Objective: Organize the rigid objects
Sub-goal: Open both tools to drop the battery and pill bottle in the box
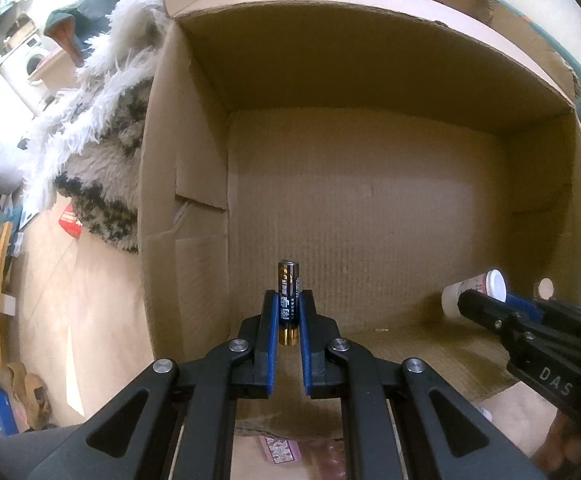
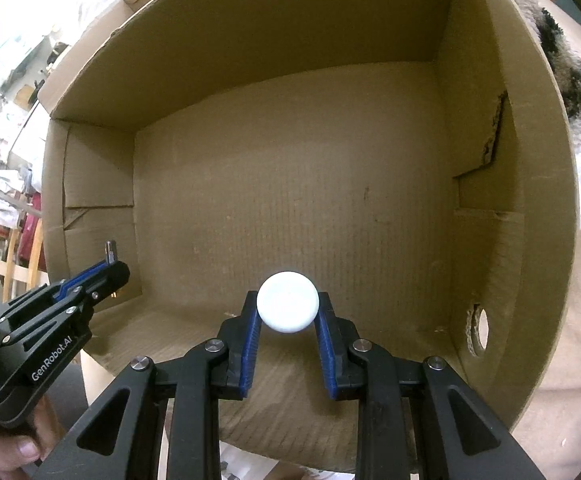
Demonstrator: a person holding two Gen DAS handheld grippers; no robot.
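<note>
A large open cardboard box (image 1: 362,200) fills both views, also seen in the right wrist view (image 2: 290,184). My left gripper (image 1: 288,300) is shut on a dark blue and gold battery (image 1: 288,300), held upright over the box's near left side. It shows small in the right wrist view (image 2: 110,258). My right gripper (image 2: 287,308) is shut on a small white-capped bottle (image 2: 287,307), cap end facing the camera. In the left wrist view the bottle (image 1: 474,290) and right gripper (image 1: 486,300) sit at the box's near right corner.
A shaggy white and black rug (image 1: 106,128) lies left of the box. A round hand hole (image 2: 478,330) is in the box's right wall. A red packet (image 1: 70,220) lies on the floor by the rug. Furniture and clutter stand at the far left.
</note>
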